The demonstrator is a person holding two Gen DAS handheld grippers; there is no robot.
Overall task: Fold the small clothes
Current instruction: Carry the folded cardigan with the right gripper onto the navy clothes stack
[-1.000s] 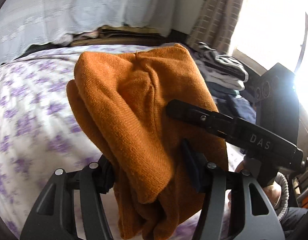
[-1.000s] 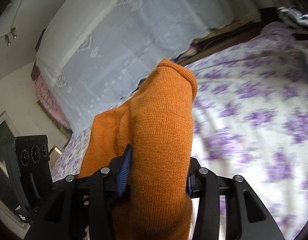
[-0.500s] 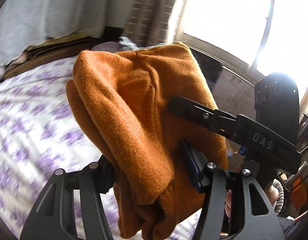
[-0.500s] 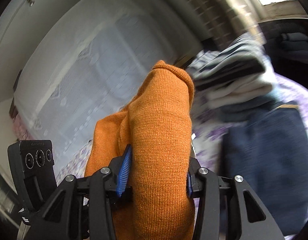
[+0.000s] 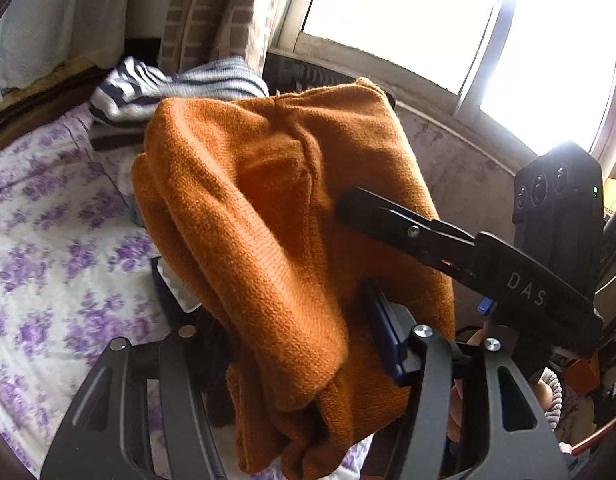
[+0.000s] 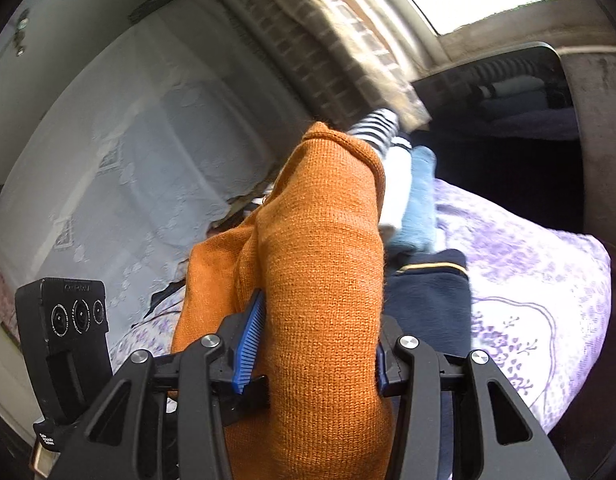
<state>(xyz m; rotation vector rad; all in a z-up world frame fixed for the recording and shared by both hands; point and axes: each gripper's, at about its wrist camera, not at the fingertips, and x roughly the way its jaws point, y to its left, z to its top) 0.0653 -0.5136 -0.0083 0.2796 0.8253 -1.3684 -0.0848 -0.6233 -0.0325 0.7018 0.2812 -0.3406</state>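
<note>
Orange knit (image 5: 268, 216), purple-floral sheet (image 5: 48, 240), b/w striped top (image 5: 180, 84).

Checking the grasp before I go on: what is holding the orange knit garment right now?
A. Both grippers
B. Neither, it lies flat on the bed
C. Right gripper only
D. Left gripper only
A: the left gripper and the right gripper each have the orange knit garment pinched between their fingers.

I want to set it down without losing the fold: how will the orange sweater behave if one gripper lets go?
The orange sweater is thick soft knit that droops below the left gripper, so it would probably flop open. Its fuzzy weave probably grips the right gripper pads, so slipping seems unlikely. It looks light for its bulk.
</note>
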